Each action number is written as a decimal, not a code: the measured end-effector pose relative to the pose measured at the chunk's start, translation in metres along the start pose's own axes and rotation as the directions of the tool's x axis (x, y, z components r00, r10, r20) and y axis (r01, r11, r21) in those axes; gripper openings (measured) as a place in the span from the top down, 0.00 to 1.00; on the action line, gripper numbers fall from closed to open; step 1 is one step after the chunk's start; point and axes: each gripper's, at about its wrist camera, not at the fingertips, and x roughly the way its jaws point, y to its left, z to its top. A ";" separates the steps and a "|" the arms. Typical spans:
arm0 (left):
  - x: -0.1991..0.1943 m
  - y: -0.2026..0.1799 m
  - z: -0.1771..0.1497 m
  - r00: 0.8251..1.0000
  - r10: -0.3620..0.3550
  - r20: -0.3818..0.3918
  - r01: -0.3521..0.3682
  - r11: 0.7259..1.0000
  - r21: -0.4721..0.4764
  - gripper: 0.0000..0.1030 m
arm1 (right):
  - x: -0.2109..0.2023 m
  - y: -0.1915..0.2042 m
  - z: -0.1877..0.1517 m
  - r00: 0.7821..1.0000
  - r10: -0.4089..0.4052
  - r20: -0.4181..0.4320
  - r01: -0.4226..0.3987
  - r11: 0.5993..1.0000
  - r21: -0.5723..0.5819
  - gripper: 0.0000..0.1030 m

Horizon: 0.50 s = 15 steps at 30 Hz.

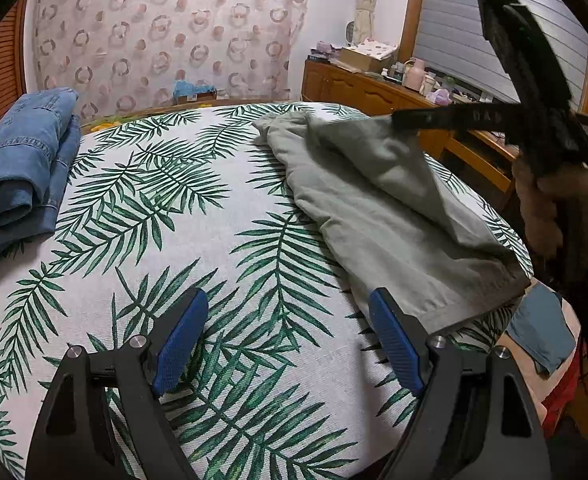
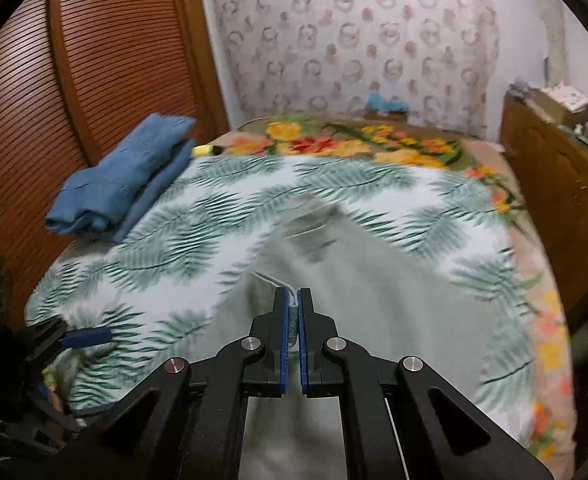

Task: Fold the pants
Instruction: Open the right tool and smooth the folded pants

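Grey-green pants [image 1: 377,208] lie on the right side of the leaf-print bed cover [image 1: 198,216]. In the left wrist view my right gripper [image 1: 403,120] comes in from the right, shut on an upper fold of the pants and lifting it off the bed. The right wrist view shows the same grip: my right gripper [image 2: 292,298] pinches the pants [image 2: 373,300] edge with a white cord between its blue pads. My left gripper [image 1: 290,312] hangs open over the bare cover, its right finger [image 1: 393,340] close beside the near hem, holding nothing.
Folded blue jeans [image 1: 18,168] sit at the far left of the bed, also seen as the jeans [image 2: 122,180] by a louvred wooden door [image 2: 54,80]. A wooden dresser [image 1: 357,88] with clutter stands at the right. A floral blanket [image 2: 333,140] lies beyond the cover.
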 end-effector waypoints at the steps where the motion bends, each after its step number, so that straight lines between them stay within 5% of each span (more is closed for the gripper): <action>1: 0.000 0.000 0.000 1.000 0.000 0.001 0.000 1.000 0.000 0.19 | -0.001 -0.008 0.002 1.000 -0.017 0.000 0.017 1.000 0.006 0.96; 15: -0.002 -0.001 -0.001 1.000 0.000 0.000 0.000 1.000 0.002 0.19 | 0.002 -0.043 0.020 0.985 -0.175 -0.003 0.175 0.984 0.022 0.96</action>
